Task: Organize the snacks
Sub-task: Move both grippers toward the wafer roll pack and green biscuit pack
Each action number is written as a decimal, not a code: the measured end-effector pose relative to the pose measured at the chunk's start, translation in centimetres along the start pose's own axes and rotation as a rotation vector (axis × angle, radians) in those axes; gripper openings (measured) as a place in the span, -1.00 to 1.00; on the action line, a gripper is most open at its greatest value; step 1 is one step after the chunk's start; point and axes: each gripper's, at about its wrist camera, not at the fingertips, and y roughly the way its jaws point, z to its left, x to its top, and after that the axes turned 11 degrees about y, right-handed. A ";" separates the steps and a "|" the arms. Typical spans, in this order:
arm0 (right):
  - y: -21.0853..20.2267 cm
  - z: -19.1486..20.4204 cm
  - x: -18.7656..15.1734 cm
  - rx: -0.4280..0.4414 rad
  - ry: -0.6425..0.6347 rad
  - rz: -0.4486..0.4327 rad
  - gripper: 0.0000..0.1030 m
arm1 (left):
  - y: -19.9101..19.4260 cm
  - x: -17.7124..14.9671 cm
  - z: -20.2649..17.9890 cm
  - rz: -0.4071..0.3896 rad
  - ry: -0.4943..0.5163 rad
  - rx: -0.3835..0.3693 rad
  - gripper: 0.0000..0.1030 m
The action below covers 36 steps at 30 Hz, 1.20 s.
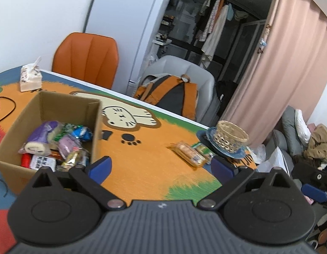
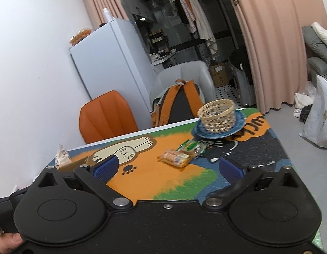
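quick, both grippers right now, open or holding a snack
left gripper: open wide, nothing between its fingers.
right gripper: open wide, nothing between its fingers.

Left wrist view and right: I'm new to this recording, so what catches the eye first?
The bright orange cartoon-animal tablecloth covers the table. On its left stands an open brown cardboard box heaped with wrapped snacks. To the right, two snack packets lie before an empty woven wicker basket standing on a blue plate.
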 end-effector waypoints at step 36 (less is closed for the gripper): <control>7.0 -12.7 1.6 -0.027 0.218 0.046 0.65 | 8.7 0.1 -6.8 0.008 0.083 -0.028 0.91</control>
